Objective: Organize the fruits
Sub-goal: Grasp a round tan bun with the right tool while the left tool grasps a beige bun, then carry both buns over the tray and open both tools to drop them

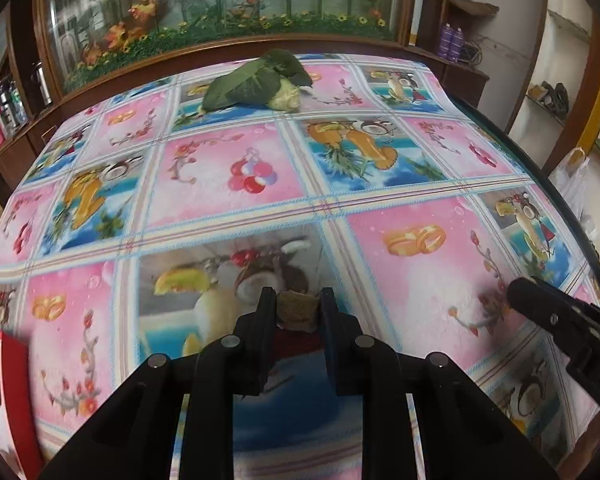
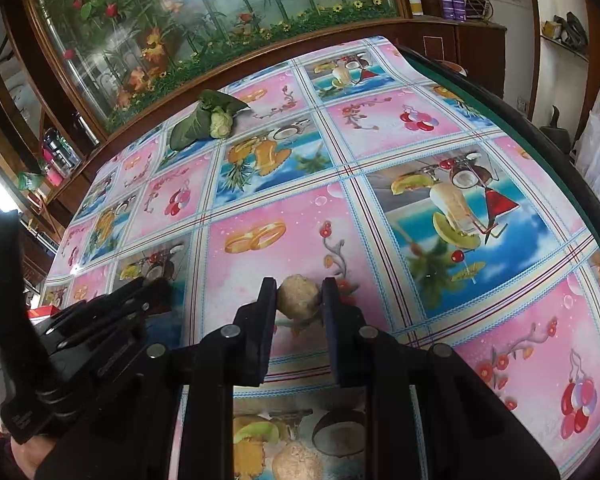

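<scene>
My left gripper [image 1: 297, 305] hovers low over the near part of the table and is shut on a small brown rough-skinned fruit [image 1: 298, 314]. My right gripper [image 2: 299, 294] is shut on a round tan fruit [image 2: 298, 298], also just above the cloth. Both fruits stick out past the fingertips. The two grippers are side by side: the right gripper's finger [image 1: 540, 308] shows at the right edge of the left wrist view, and the left gripper [image 2: 152, 292] shows at the left of the right wrist view.
A cauliflower with green leaves [image 1: 260, 84] [image 2: 216, 120] lies at the table's far edge. A red box [image 1: 8, 392] [image 2: 44, 312] stands at the near left corner. The table wears a fruit-print cloth [image 1: 400, 288]. Behind it is a wooden cabinet with painted glass [image 1: 220, 8]. A hand [image 2: 28, 456] holds the left gripper.
</scene>
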